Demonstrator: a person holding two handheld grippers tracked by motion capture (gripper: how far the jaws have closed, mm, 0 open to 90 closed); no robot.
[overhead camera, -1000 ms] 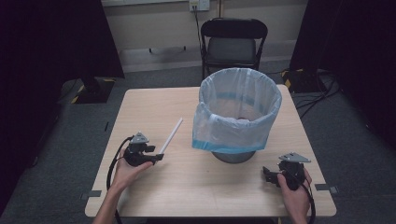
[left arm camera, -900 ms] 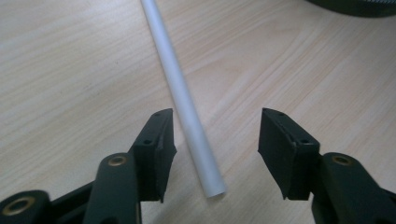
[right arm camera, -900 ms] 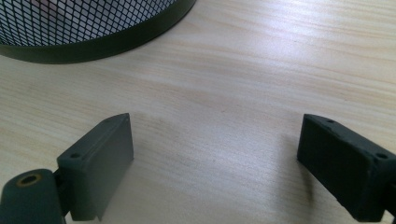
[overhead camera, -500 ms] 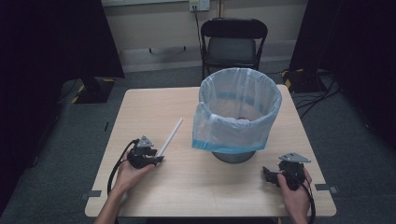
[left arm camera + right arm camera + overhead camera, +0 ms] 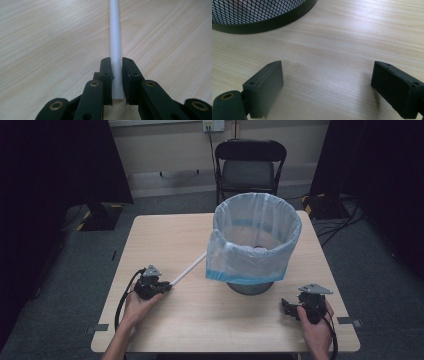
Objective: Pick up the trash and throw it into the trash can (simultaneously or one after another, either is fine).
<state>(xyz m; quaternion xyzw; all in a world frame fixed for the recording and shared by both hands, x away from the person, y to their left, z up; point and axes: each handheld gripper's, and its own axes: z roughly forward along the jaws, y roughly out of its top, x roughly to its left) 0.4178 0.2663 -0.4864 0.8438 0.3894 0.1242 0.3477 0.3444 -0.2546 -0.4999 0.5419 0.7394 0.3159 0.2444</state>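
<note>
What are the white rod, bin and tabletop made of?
Rod: likely plastic, matte, uniform white, possibly a tube; the end looks cleanly cut.
Bin: probably metal, black diamond mesh with a solid base band, lined with a thin translucent bluish plastic bag.
Tabletop: pale wood-grain surface, smooth, maybe laminate.

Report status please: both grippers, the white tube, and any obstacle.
Left gripper just closed, shut on white tube lying on table. Right gripper open, holding nothing. Lined bin just beyond tube's far end.

Bin's contents (image 5: 260, 248) indistinct under liner (image 5: 250, 245)
</note>
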